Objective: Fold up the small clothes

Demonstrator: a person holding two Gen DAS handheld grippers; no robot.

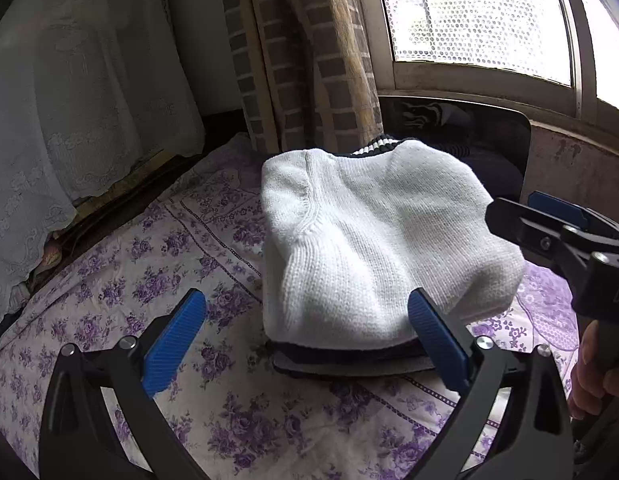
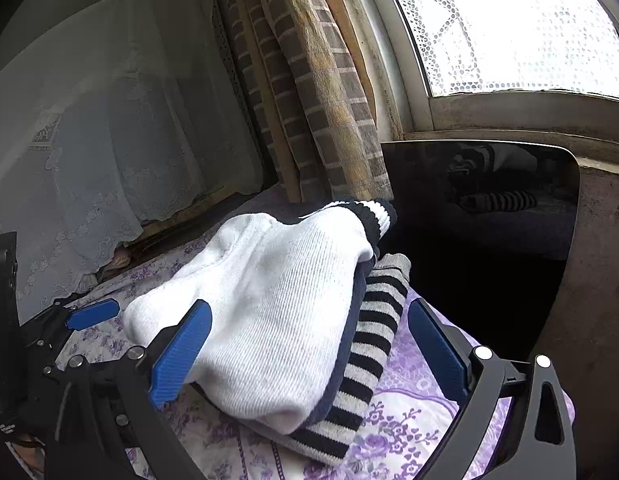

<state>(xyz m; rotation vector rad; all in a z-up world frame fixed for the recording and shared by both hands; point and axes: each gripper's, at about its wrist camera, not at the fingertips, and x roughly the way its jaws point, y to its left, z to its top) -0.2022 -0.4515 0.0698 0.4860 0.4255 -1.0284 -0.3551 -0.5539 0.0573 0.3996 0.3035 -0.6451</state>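
A folded white knit sweater [image 1: 373, 240] lies on top of a small pile on the purple floral sheet [image 1: 129, 280]. Under it are a dark navy layer and a black-and-grey striped garment [image 2: 373, 344]. My left gripper [image 1: 307, 304] is open at the pile's near edge, its right pad against the sweater's hem and its left pad over bare sheet. My right gripper [image 2: 309, 312] is open too, with the white sweater [image 2: 269, 312] and the striped piece lying between its wide-apart pads. Neither gripper holds cloth. The right gripper [image 1: 525, 210] also shows beside the sweater's right side.
A glossy black panel [image 2: 489, 208] stands right behind the pile under the window sill. A brick-patterned curtain [image 1: 293, 60] hangs at the back. White lace cloth [image 1: 69, 120] drapes along the left. A person's hand [image 1: 589, 364] grips the right tool. One left gripper pad [image 2: 93, 314] shows at the left.
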